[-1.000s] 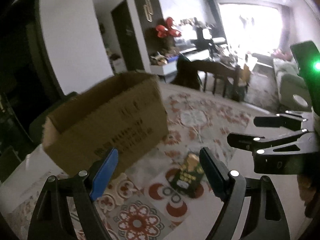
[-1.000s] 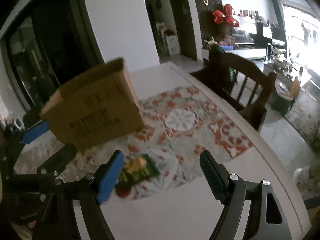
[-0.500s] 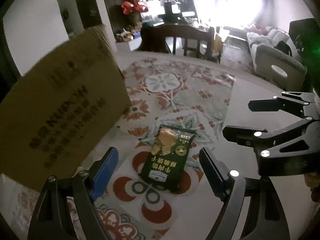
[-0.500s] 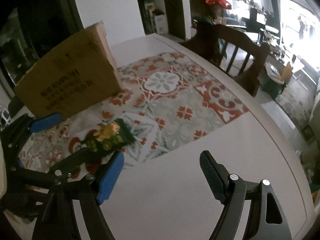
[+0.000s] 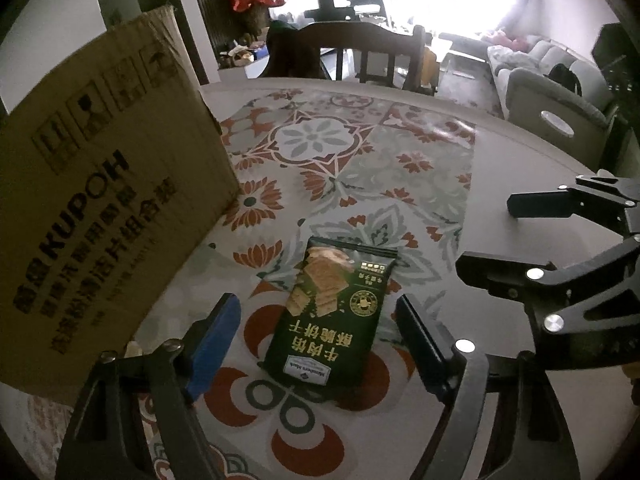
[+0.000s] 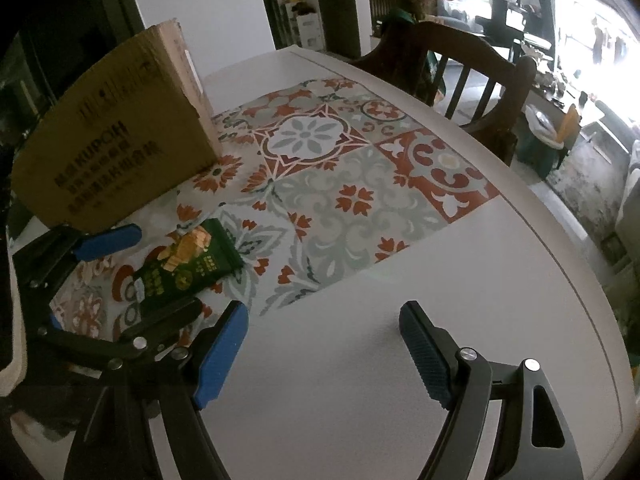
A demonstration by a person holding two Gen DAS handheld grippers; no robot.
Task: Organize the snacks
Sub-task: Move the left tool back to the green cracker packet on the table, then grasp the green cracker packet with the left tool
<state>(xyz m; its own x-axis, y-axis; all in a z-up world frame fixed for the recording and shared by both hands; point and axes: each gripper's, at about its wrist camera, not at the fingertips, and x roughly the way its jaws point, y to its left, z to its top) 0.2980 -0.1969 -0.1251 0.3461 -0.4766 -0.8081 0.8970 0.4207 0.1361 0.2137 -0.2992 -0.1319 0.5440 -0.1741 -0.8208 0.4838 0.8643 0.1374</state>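
The left claw [image 5: 318, 342] hangs low over the tabletop [image 6: 400, 340] with its two fingers spread wide, gripping nothing. A dark green snack packet [image 5: 334, 316] lies flat between them, its near end in the gap and neither finger visibly touching it. The packet rests on a patterned red and grey mat [image 5: 360, 168], printed side up, with a picture of crackers on its far half. Left of the packet and close to it stands a brown cardboard box [image 5: 104, 208], upright on the mat, its printed side facing the packet. Right of the packet, over bare tabletop, the right claw [image 6: 324, 354] is likewise parted wide and holds nothing; from its own camera the packet [image 6: 188, 270] lies off to its left, partly under the left claw's [image 6: 144, 272] fingers. Beyond the packet, at the far edge of the tabletop, stands a dark wooden chair [image 5: 360, 52].
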